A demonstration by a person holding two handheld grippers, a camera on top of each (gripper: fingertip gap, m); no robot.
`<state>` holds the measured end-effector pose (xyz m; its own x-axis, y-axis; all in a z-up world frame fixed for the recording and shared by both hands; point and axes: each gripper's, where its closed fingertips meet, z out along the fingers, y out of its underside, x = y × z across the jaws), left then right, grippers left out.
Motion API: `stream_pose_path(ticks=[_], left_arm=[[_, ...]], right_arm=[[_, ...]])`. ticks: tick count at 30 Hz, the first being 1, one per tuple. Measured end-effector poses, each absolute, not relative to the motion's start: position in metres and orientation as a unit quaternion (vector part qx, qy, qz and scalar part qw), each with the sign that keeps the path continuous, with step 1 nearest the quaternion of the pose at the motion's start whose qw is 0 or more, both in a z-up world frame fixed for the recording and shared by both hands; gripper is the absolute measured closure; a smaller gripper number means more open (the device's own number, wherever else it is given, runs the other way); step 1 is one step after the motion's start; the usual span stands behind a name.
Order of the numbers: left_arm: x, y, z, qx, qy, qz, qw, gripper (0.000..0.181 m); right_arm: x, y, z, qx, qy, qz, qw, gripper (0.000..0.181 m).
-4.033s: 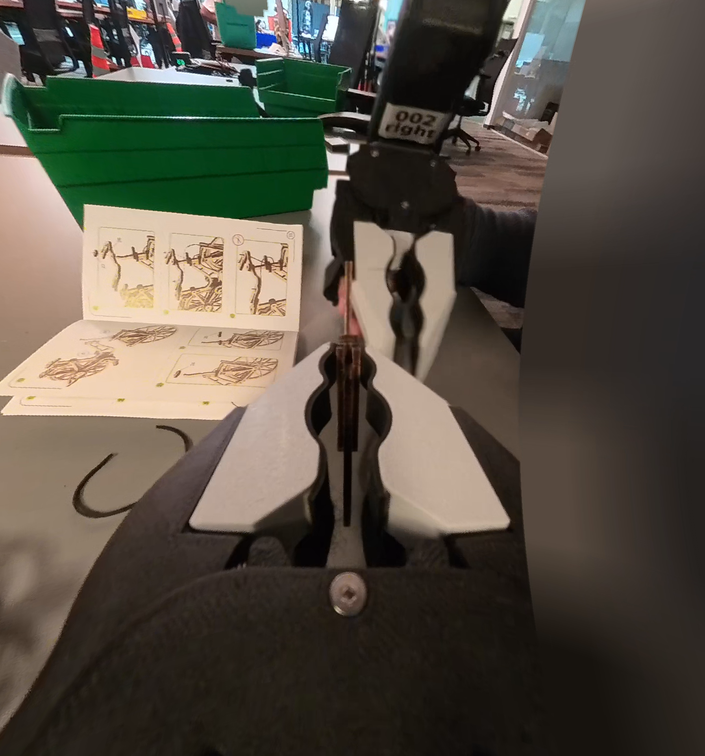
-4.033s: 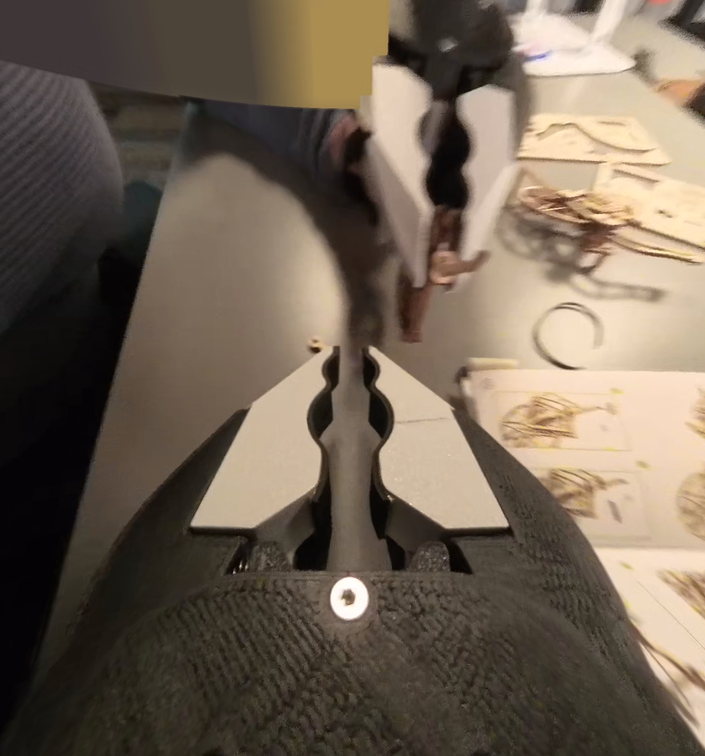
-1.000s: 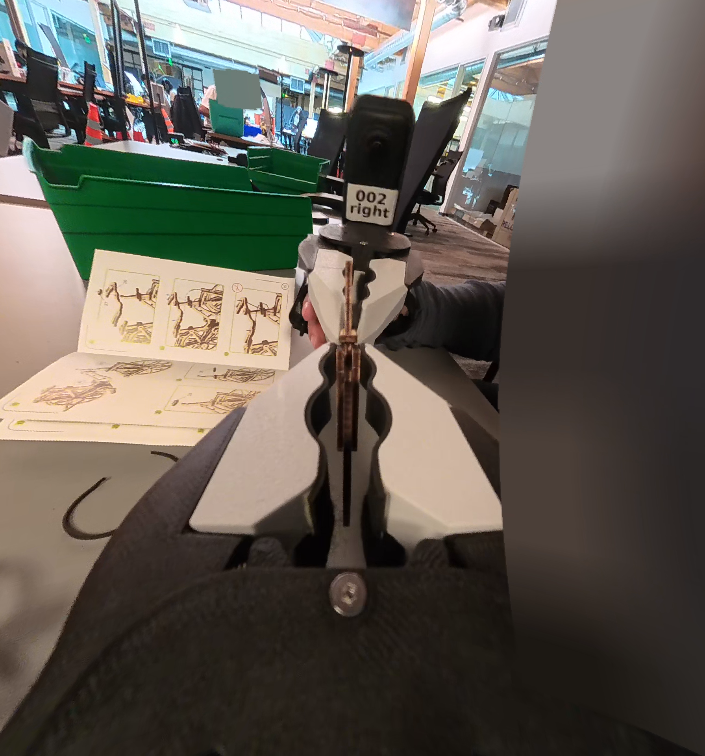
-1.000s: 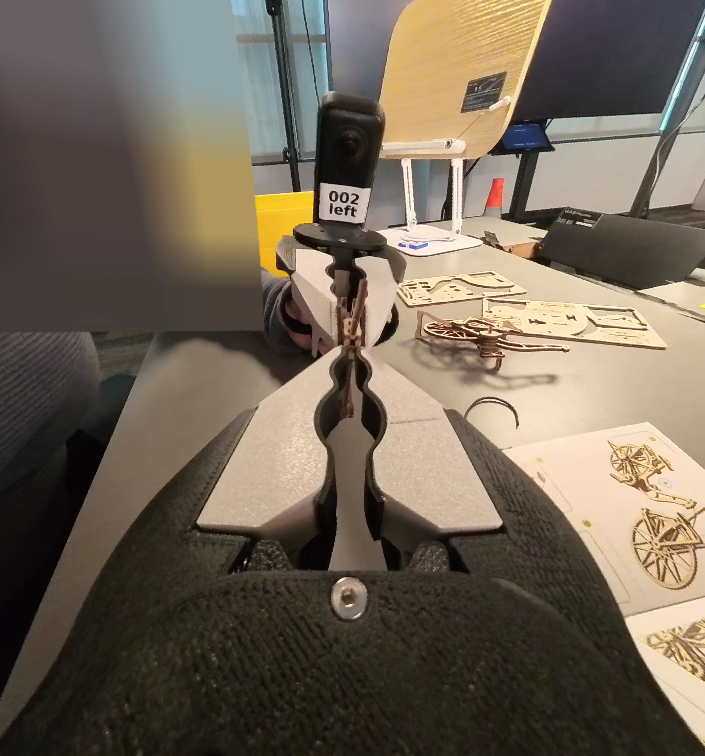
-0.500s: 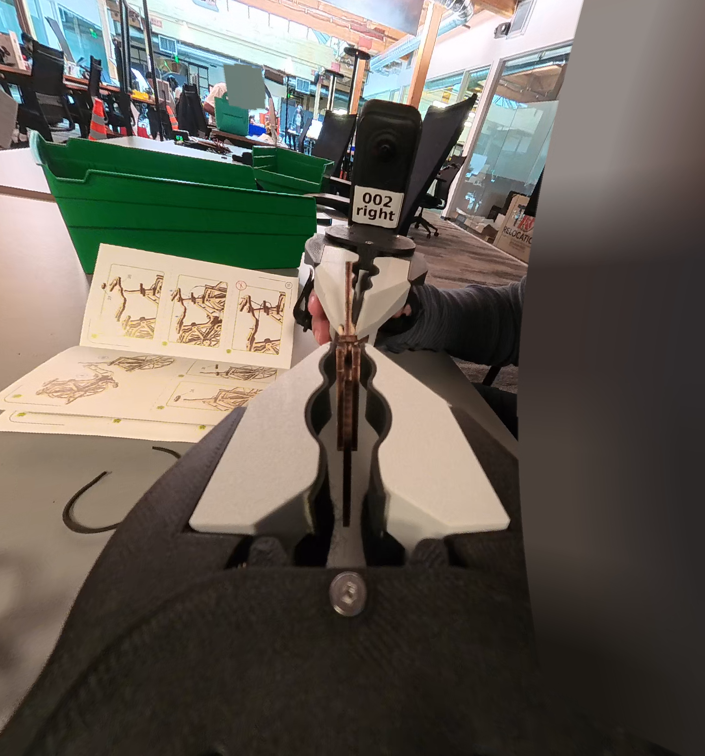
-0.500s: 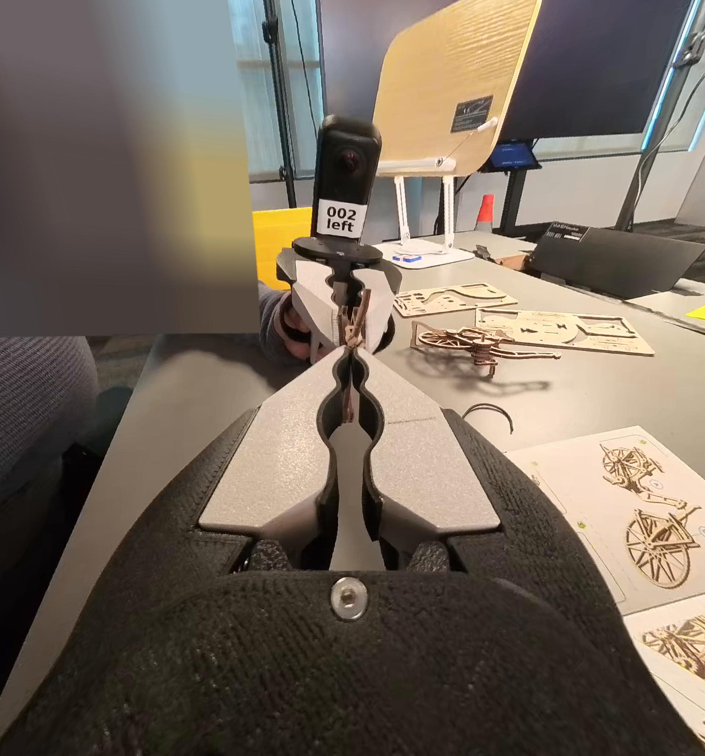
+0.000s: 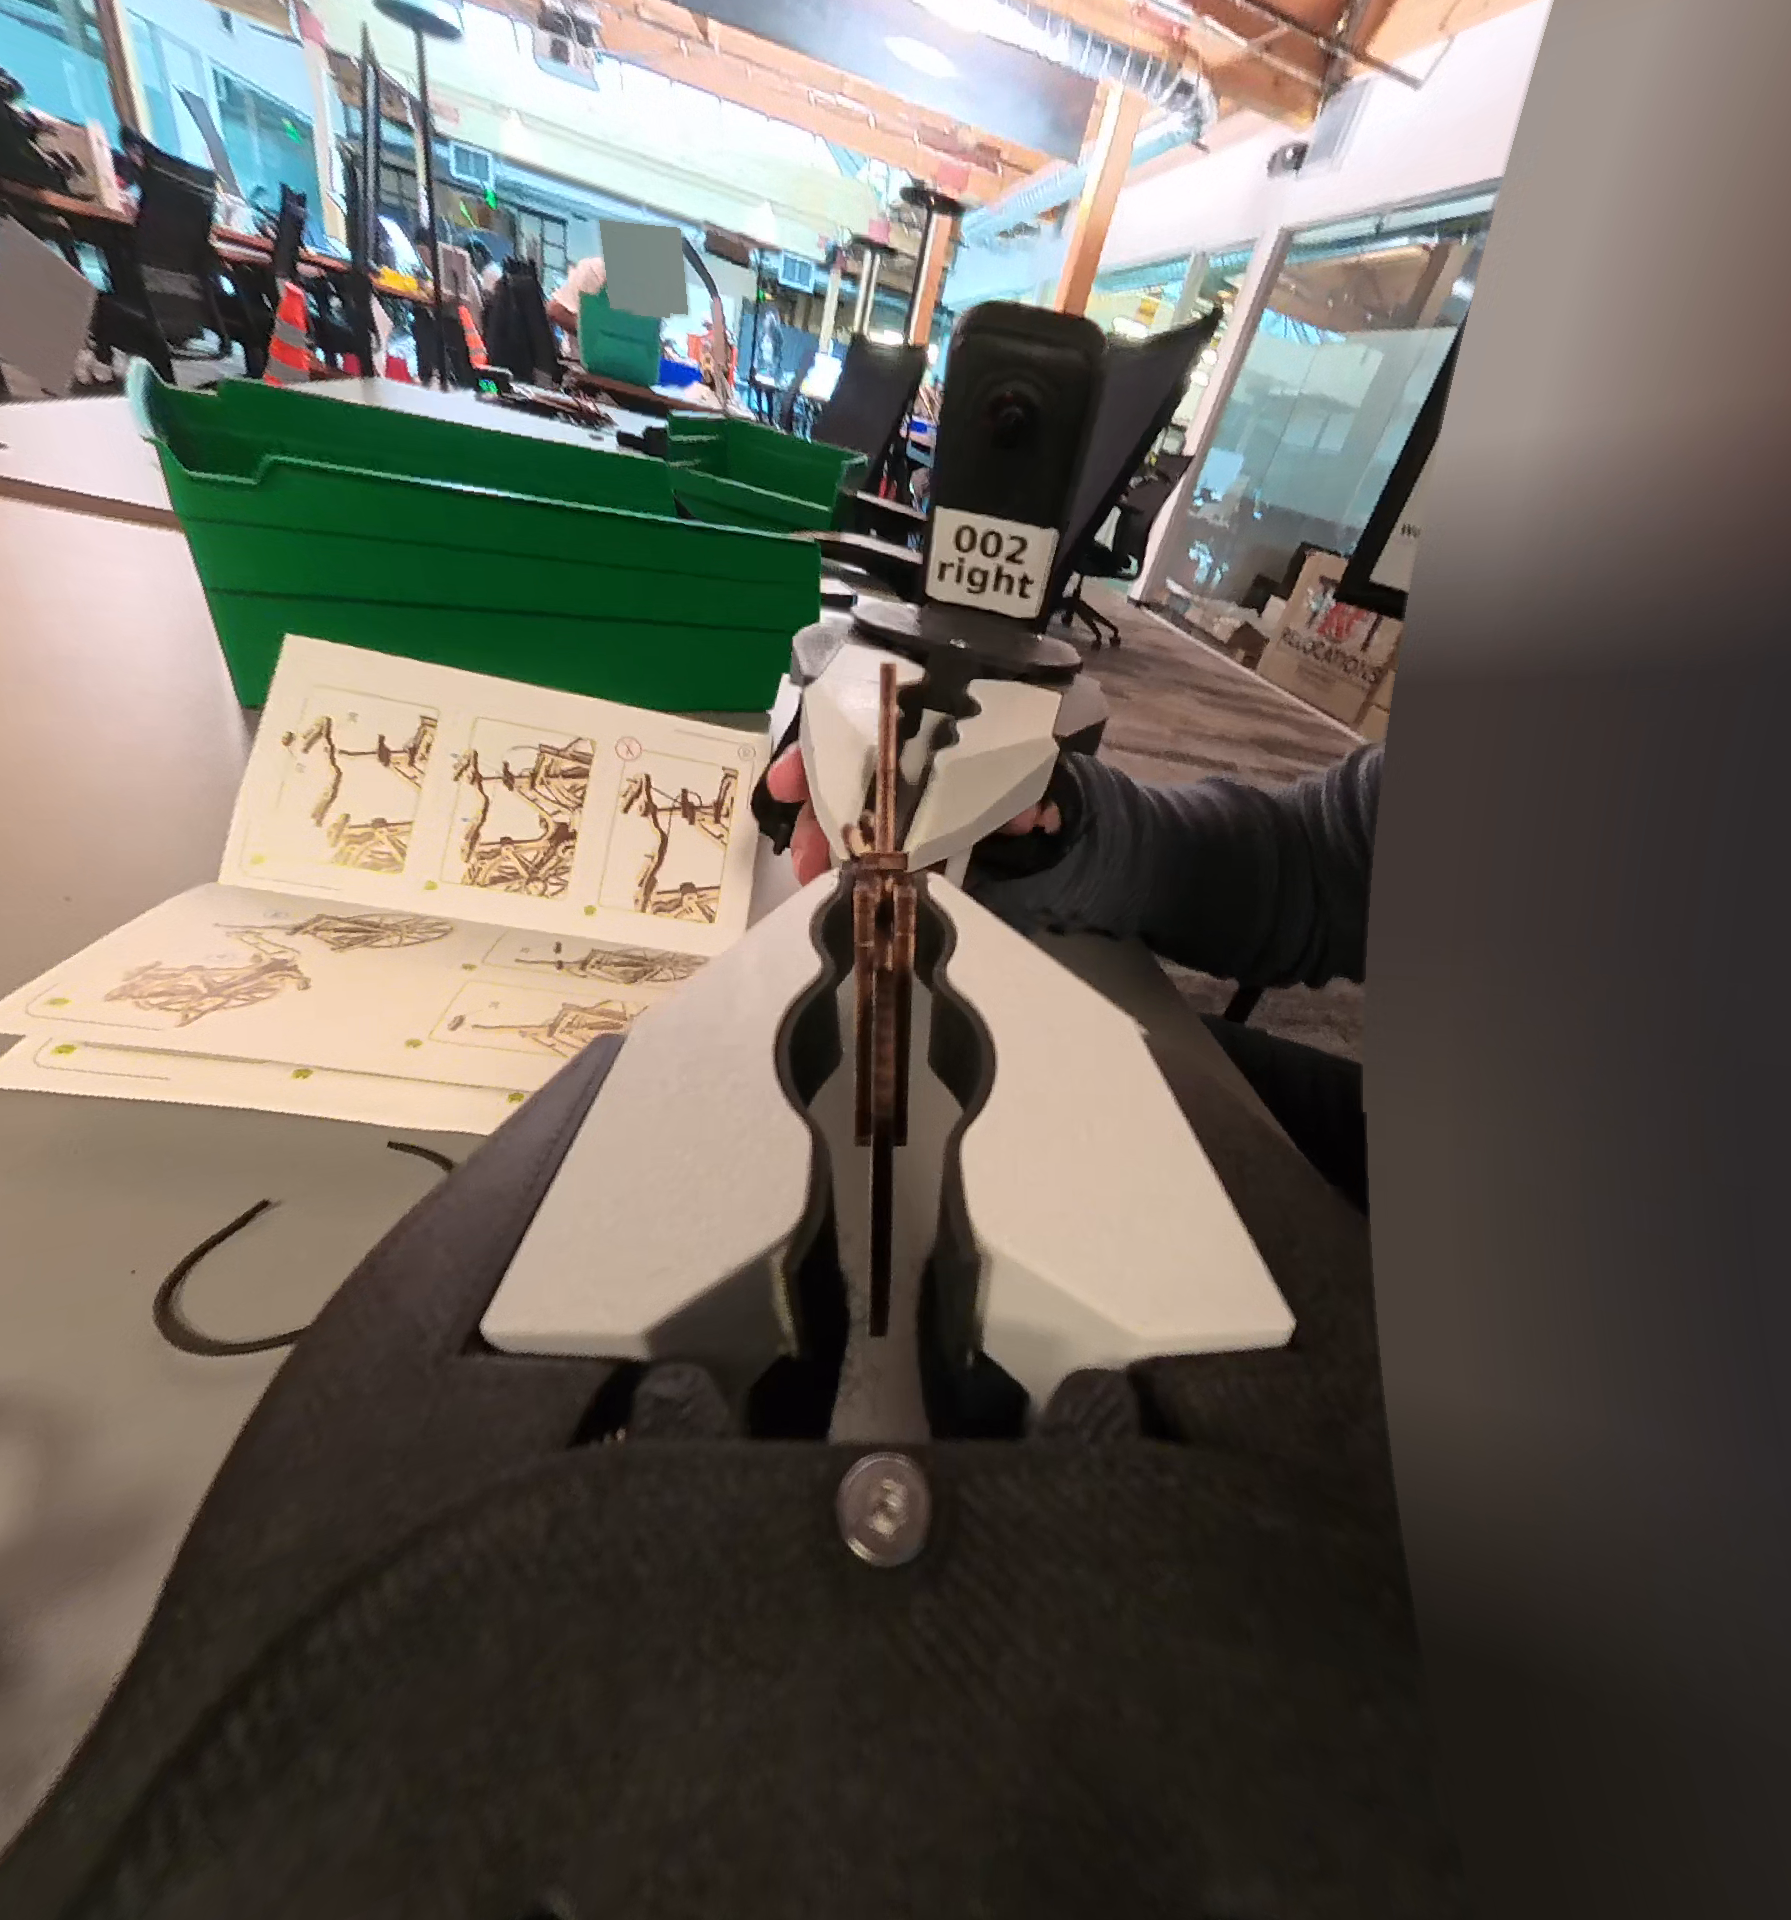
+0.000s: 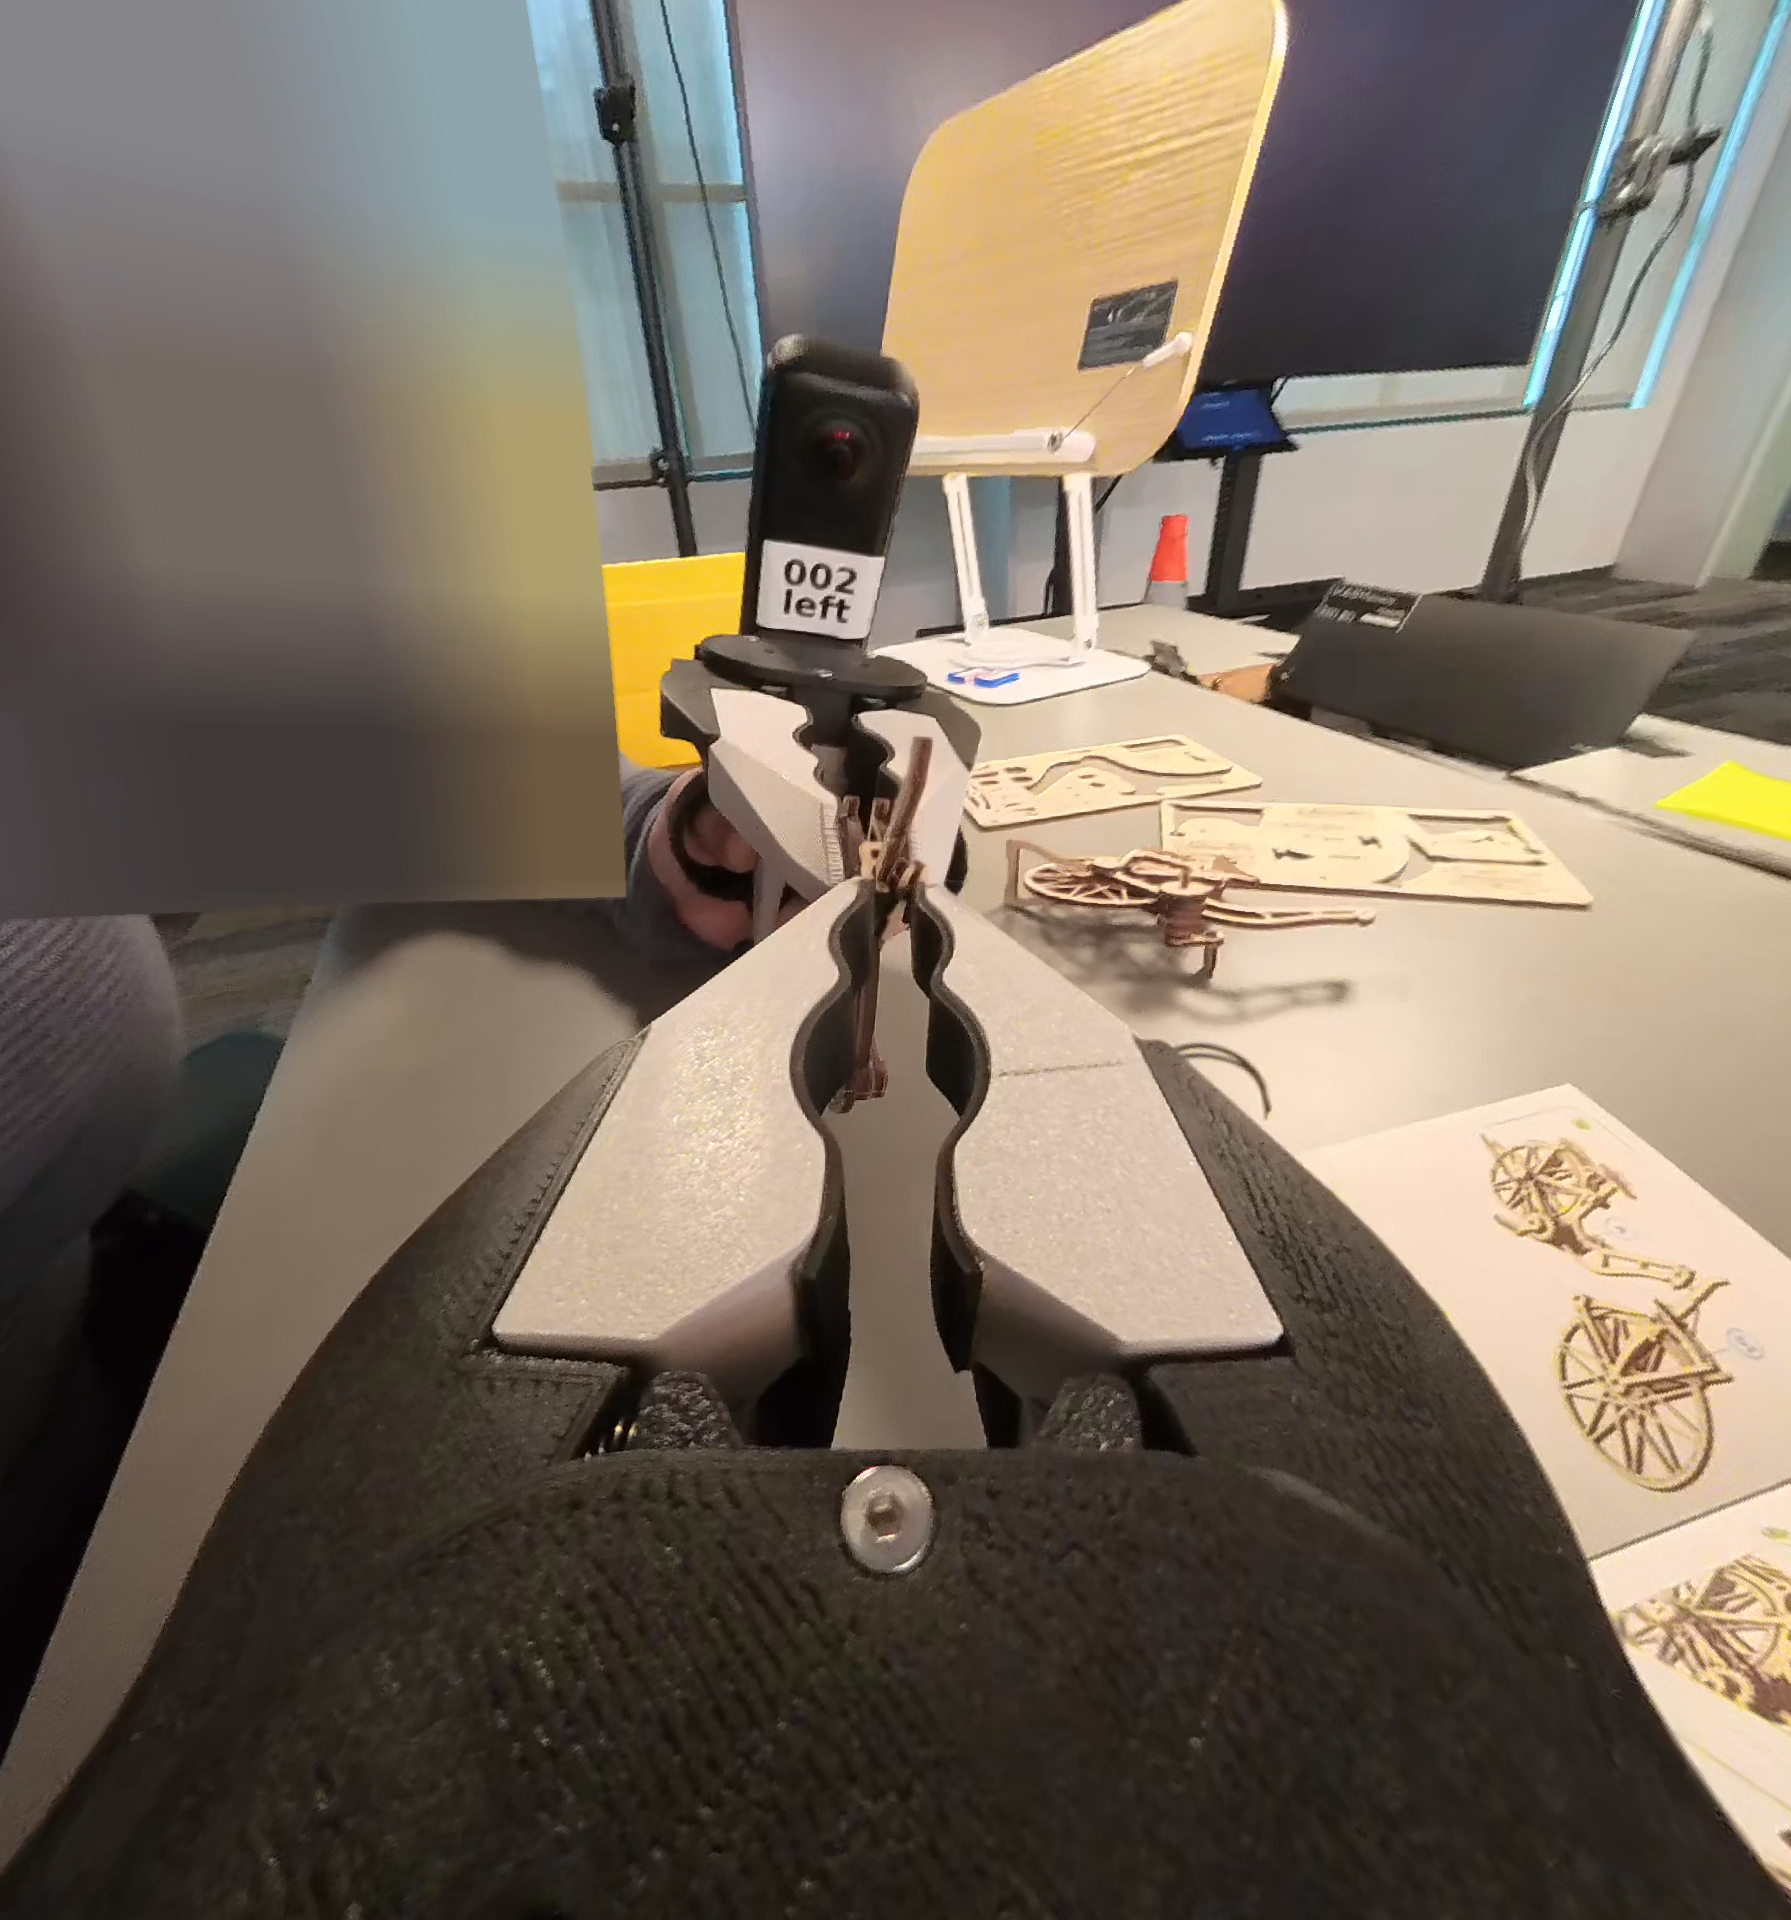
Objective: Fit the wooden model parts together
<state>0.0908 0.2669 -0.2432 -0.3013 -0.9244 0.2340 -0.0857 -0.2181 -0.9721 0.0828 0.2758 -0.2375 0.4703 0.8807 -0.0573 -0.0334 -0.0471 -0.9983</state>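
Compared with four seconds earlier, both grippers have risen off the grey table (image 8: 1493, 1039) and now meet tip to tip at frame centre. Left gripper (image 7: 883, 883) is clenched on a layered wooden part (image 7: 878, 1018), held edge-on for alignment. Right gripper (image 8: 886, 904) is clenched on a thin wooden strip (image 8: 867, 1029). Both pieces touch between the tips, apparently mid-insertion. Instruction sheets (image 7: 475, 800) stand at left for reference; the partly built model (image 8: 1171, 883) waits at right.

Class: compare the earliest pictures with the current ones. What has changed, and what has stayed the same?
The right gripper swung from above to face the left gripper tip to tip and shut on a thin wooden strip. The left kept its wooden part. Instruction sheets stayed.
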Motion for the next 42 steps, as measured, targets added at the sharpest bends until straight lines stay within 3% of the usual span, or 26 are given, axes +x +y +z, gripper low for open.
stream_pose_path(ticks=[13, 17, 23, 26, 34, 39, 42], left_arm=[[0.090, 0.275, -0.238, -0.499, 0.485, -0.643, 0.320, 0.173], [0.089, 0.282, -0.247, -0.522, 0.532, -0.582, 0.326, 0.173], [0.076, 0.287, -0.304, -0.604, 0.643, -0.421, 0.212, 0.173], [0.073, 0.293, -0.303, -0.633, 0.613, -0.426, 0.205, 0.173], [0.053, 0.280, -0.307, -0.724, 0.466, -0.501, 0.089, 0.172], [0.045, 0.274, -0.315, -0.769, 0.394, -0.499, 0.067, 0.172], [0.039, 0.273, -0.319, -0.791, 0.368, -0.483, 0.070, 0.172]], right_arm=[[0.085, 0.281, -0.239, -0.617, -0.356, 0.324, 0.622, 0.181], [0.097, 0.288, -0.242, -0.624, -0.359, 0.265, 0.642, 0.181], [0.109, 0.296, -0.251, -0.634, -0.364, 0.208, 0.650, 0.181], [0.110, 0.295, -0.257, -0.632, -0.388, 0.166, 0.650, 0.181], [0.078, 0.276, -0.298, -0.696, -0.461, 0.221, 0.504, 0.172], [0.071, 0.276, -0.331, -0.756, -0.480, 0.209, 0.394, 0.164], [0.071, 0.280, -0.338, -0.766, -0.475, 0.197, 0.386, 0.164]])
